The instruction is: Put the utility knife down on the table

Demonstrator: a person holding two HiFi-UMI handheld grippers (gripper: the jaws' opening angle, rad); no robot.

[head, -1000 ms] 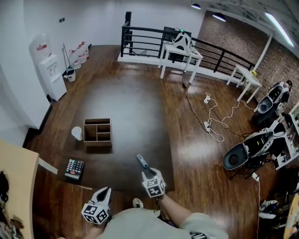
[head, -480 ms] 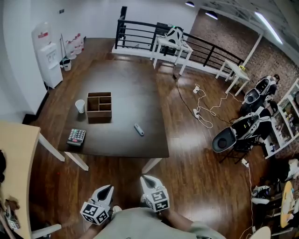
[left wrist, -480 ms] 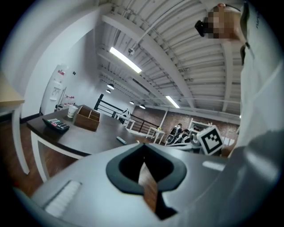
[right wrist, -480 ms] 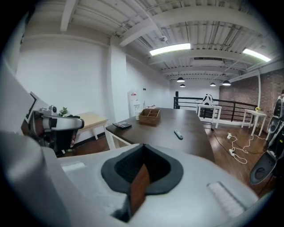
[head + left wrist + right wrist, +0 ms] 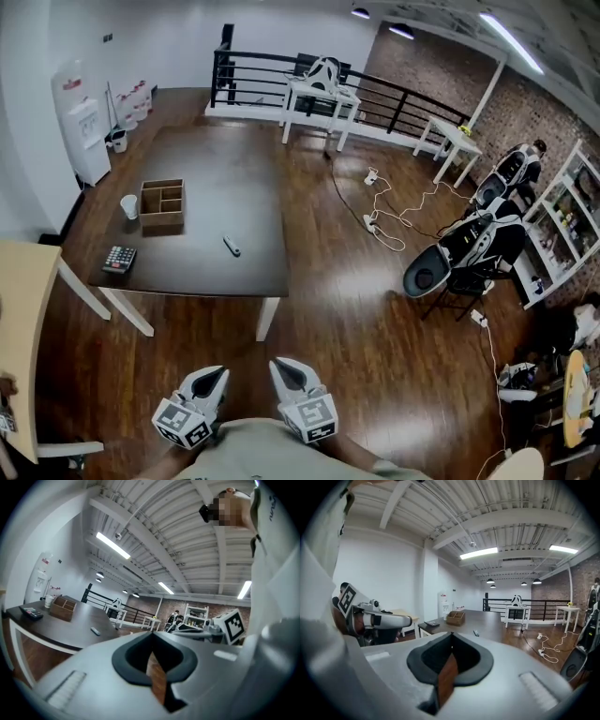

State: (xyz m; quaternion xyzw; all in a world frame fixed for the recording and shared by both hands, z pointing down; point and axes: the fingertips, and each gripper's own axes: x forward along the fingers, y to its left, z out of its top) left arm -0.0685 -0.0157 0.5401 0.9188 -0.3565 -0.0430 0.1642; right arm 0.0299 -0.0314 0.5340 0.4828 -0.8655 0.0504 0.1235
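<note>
The grey utility knife (image 5: 231, 247) lies flat on the dark table (image 5: 216, 178), near its front right part, with nothing touching it. It shows small in the left gripper view (image 5: 95, 631) and in the right gripper view (image 5: 476, 633). Both grippers are far back from the table, close to my body. In the head view the left gripper (image 5: 214, 375) and the right gripper (image 5: 284, 367) point toward the table. Each has its jaws pressed together and holds nothing, as the left gripper (image 5: 151, 635) and right gripper (image 5: 451, 648) show in their own views.
On the table stand a wooden divided box (image 5: 162, 206), a white cup (image 5: 129, 206) and a calculator (image 5: 119, 258). A light wooden desk (image 5: 23, 309) is at my left. Cables (image 5: 384, 220) lie on the floor at right, beyond them dark chairs (image 5: 450, 262).
The right gripper drew off the knife, left it on the table, and its jaws closed. Both grippers and the camera have pulled well back from the table.
</note>
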